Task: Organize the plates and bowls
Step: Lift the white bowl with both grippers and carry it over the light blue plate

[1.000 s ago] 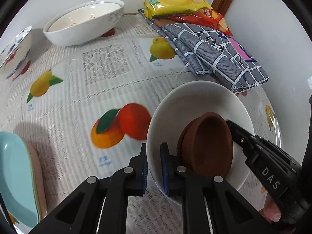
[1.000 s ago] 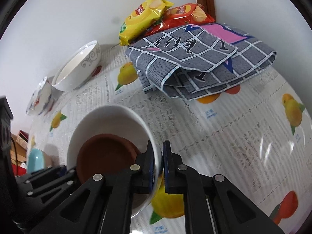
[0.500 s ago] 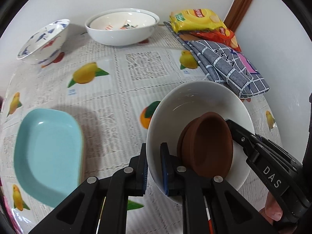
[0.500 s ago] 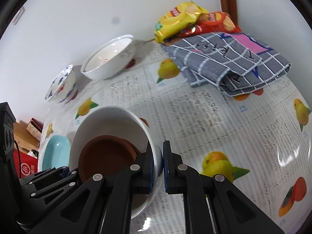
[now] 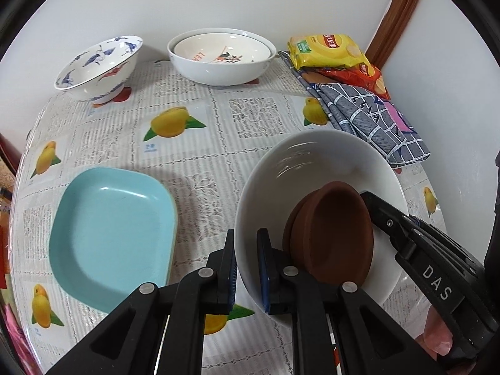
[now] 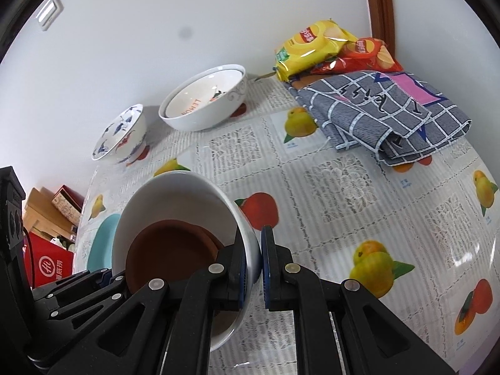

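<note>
A white bowl (image 5: 315,172) with a brown dish (image 5: 337,234) leaning inside it is held in the air above the table. My left gripper (image 5: 247,268) is shut on its near rim. My right gripper (image 6: 253,265) is shut on the opposite rim of the white bowl (image 6: 175,193), with the brown dish (image 6: 168,250) inside. A light blue square plate (image 5: 112,228) lies on the table to the left. A blue-patterned bowl (image 5: 97,68) and a large white bowl (image 5: 222,59) with a smaller bowl nested in it stand at the back.
A folded grey checked cloth (image 5: 372,118) and yellow and red chip bags (image 5: 328,53) lie at the back right by the wall. The table has a fruit-print cover (image 5: 193,143). Red boxes (image 6: 47,262) stand beyond the table's left edge.
Both grippers have lifted the white bowl with the brown dish higher and back; more of the table, the blue plate and the back bowls have come into view.
</note>
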Demonstrator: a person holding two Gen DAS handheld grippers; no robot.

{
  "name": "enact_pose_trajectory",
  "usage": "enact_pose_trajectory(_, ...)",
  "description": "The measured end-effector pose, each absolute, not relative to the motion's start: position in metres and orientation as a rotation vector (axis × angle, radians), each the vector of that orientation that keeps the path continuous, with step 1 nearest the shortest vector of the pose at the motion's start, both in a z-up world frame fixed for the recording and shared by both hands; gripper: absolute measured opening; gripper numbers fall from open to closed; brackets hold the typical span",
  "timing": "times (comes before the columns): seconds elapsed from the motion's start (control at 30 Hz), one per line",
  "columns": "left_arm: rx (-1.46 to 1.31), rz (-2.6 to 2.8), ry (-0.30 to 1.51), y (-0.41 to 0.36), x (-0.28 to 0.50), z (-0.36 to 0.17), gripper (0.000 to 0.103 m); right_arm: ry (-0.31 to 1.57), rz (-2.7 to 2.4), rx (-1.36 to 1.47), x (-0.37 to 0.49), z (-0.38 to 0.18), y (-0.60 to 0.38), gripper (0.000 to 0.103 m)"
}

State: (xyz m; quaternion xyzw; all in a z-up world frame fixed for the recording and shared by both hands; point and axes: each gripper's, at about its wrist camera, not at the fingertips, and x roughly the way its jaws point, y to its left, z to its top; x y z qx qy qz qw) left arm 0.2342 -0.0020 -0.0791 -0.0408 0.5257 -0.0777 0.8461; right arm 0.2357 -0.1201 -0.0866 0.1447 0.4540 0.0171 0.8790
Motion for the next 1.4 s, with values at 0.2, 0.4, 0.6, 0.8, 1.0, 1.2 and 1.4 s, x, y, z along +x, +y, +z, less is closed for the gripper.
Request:
enact_pose_trajectory(0.2, -0.094, -0.149, 1.100, 0.010, 0.230, -0.074, 0.012, 0.942, 0.052, 0.298, 0.234, -0.083, -0.108, 0.009)
enact_pose_trajectory(0.4, -0.106, -0.136, 1.086, 0.023, 0.226, -0.068, 0.012, 0.931, 0.065, 0.290, 0.234, -0.077, -0.095, 0.009)
enact_pose_trajectory(0.6, -0.116, -0.126, 1.078, 0.034, 0.226, -0.063, 0.012, 0.921, 0.074, 0.290, 0.235, -0.073, -0.084, 0.009)
enact_pose_trajectory(0.8, -0.125, -0.108, 1.074, 0.047, 0.226, -0.062, 0.012, 0.921, 0.093, 0.293, 0.238, -0.072, -0.072, 0.009)
enact_pose_trajectory(1.0, -0.138, -0.085, 1.075, 0.062, 0.226, -0.062, 0.012, 0.928, 0.114, 0.291, 0.243, -0.075, -0.057, 0.009)
enact_pose_trajectory(1.2, -0.146, -0.059, 1.076, 0.079, 0.225, -0.062, 0.012, 0.932, 0.137, 0.280, 0.248, -0.076, -0.040, 0.009)
enact_pose_trajectory(1.4, -0.152, -0.020, 1.080, 0.100, 0.223, -0.065, 0.012, 0.944, 0.173, 0.278, 0.252, -0.081, -0.019, 0.009)
